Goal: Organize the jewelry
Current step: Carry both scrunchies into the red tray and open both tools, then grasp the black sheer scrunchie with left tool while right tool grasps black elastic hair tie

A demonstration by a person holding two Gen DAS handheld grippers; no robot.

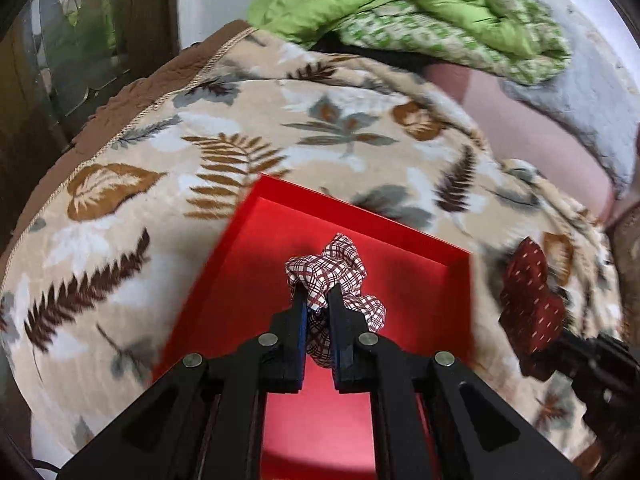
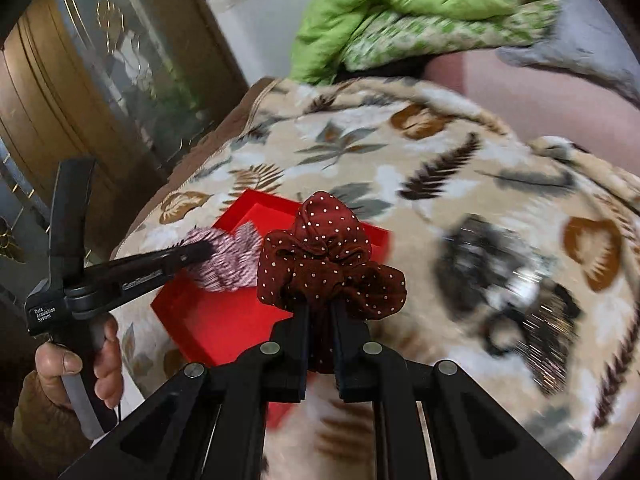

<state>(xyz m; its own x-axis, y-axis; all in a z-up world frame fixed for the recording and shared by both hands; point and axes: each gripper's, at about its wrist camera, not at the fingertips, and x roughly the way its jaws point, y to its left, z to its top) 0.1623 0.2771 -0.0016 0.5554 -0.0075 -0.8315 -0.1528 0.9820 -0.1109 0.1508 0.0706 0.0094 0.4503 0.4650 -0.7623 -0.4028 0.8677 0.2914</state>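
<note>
My left gripper is shut on a plaid maroon-and-white scrunchie and holds it over the open red box on the leaf-patterned blanket. The box inside looks bare. My right gripper is shut on a dark red polka-dot scrunchie, held above the blanket just right of the red box. In the right wrist view the left gripper reaches in from the left with the plaid scrunchie. In the left wrist view the dotted scrunchie shows at the right.
The leaf-patterned blanket covers a rounded cushion. A green quilt lies bunched at the back. Dark sparkly items, blurred, lie on the blanket to the right. A wooden glass-panel door stands at the left.
</note>
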